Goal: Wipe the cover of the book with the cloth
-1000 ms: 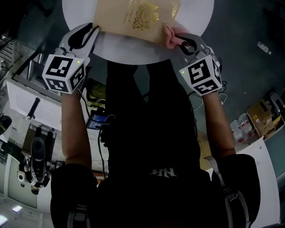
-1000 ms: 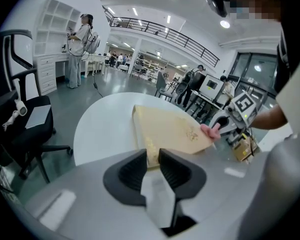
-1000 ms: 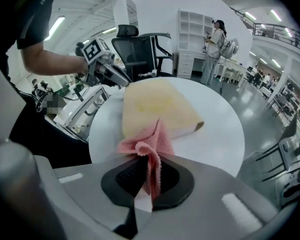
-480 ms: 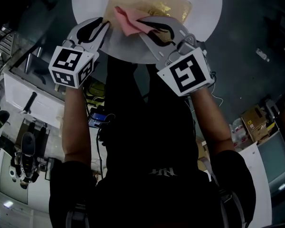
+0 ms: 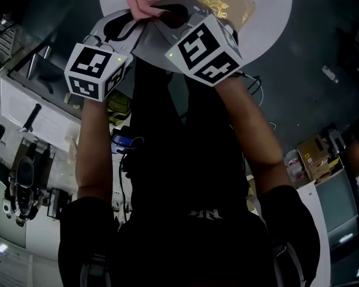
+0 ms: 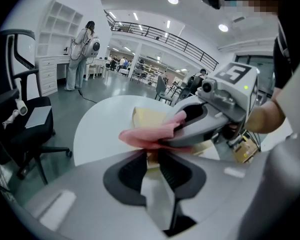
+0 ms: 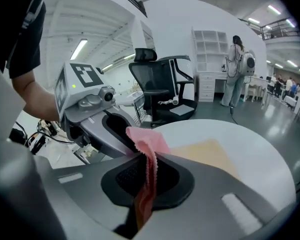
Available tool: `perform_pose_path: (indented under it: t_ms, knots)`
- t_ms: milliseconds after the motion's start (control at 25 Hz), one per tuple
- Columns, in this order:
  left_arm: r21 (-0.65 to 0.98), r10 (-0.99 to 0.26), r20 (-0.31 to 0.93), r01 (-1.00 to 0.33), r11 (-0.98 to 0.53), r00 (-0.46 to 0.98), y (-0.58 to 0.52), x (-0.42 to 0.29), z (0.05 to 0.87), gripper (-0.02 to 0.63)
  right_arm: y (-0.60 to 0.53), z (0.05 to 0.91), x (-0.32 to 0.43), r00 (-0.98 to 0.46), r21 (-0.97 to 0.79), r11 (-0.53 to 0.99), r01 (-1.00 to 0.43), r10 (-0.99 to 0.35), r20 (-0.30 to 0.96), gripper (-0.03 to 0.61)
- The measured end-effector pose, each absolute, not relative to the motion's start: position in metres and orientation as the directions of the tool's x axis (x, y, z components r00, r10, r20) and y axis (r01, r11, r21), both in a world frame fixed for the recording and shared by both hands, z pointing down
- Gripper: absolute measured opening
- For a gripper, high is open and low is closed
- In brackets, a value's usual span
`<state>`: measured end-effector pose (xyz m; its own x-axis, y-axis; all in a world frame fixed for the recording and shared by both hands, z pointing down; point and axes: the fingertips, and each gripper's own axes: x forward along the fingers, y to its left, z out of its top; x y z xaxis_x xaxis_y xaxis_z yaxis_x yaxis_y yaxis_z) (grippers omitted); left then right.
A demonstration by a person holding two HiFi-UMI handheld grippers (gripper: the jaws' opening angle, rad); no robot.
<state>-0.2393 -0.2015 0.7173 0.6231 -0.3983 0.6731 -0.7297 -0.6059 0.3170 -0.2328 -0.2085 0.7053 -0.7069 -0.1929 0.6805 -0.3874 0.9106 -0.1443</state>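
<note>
**Pink cloth [image 7: 146, 144] at the near corner of the book [image 5: 228, 5], mid-wipe by the look of it**
The right hand-held gripper [image 7: 149, 173] is clamped on the cloth, which looks soft, light and limp, so a bunched fold is the best place to pinch it. The left hand-held gripper [image 6: 151, 165] nips the book's near corner. The book looks stiff, flat and probably slick-covered, and it lies on the round white bench [image 5: 269, 23].

Dim head view — bright, fisheye-warped gripper views.
</note>
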Motion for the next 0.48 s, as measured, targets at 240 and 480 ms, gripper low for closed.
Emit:
perform_pose_path:
  t_ms: [240, 480]
  knots:
    - [0.312, -0.391, 0.681, -0.728, -0.61, 0.619, -0.201, -0.241, 0.718, 0.077, -0.203, 0.713, -0.234, -0.66, -0.119, 0.922, -0.368, -0.169, 0.732, 0.009]
    - [0.31, -0.385, 0.688, -0.729, -0.611, 0.615, -0.201, -0.242, 0.717, 0.078, -0.187, 0.714, -0.211, -0.639, -0.123, 0.923, -0.365, -0.152, 0.754, 0.009]
